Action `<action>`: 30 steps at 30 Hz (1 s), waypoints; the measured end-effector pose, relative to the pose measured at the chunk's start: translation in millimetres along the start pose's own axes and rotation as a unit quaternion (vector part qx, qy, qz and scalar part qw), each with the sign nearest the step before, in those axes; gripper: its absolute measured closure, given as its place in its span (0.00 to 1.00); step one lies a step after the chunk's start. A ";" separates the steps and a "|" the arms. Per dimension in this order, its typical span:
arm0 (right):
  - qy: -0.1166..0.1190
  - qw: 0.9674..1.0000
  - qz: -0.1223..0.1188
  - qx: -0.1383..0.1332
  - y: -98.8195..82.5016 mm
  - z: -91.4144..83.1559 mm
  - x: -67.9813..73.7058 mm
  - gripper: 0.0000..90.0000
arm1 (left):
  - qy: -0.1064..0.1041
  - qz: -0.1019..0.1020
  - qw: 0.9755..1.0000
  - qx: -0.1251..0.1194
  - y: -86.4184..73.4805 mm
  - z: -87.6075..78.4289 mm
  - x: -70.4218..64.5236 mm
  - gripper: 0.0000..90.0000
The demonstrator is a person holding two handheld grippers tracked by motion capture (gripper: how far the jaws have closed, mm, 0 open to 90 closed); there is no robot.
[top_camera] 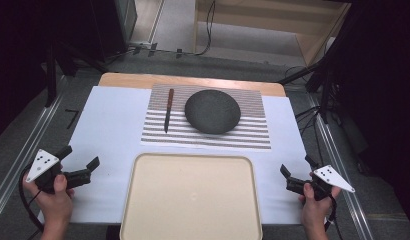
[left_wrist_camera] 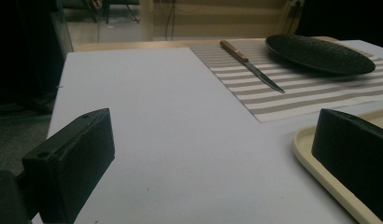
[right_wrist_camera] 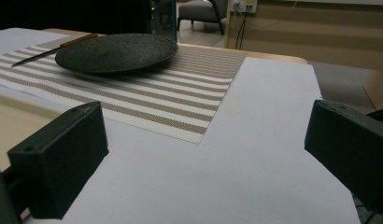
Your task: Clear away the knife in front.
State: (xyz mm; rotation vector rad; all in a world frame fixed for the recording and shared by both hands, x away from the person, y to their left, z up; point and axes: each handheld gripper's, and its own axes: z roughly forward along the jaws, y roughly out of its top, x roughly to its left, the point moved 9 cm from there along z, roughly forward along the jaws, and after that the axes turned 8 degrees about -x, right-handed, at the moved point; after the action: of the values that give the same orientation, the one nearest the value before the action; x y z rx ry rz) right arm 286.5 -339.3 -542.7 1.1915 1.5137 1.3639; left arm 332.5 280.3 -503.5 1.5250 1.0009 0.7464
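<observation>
We see the knife [top_camera: 168, 110] well ahead of our left gripper [top_camera: 79, 163] — long axis running away, blade nearest; both grippers' jaws apart, right gripper [top_camera: 297, 173] too.

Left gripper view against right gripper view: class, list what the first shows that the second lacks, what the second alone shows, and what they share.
Left gripper view alone: the rim of the cream plastic tray at lower right, beside its open black jaws. Right gripper view alone: a grey armchair and a wall socket behind the table. Shared: the dark round textured plate and the wooden-handled knife on the brown-and-white striped placemat, over the white table cover.
</observation>
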 end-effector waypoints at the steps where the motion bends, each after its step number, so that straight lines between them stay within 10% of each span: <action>1: 0.001 1.000 0.004 -0.002 0.2 0.0 -0.2 0.00 | -0.001 0.006 1.000 -0.001 2.7 2.0 -3.6 0.00; 30: 0.008 1.000 -0.010 0.005 -2.1 2.1 4.0 0.00 | -0.043 0.031 0.998 0.018 60.7 65.9 -52.4 0.00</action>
State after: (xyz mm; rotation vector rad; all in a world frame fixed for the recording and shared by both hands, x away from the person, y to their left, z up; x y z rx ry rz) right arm 287.0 -334.8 -544.9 1.1713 1.5408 1.3577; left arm 378.9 202.1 -453.4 1.6109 0.9119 0.7036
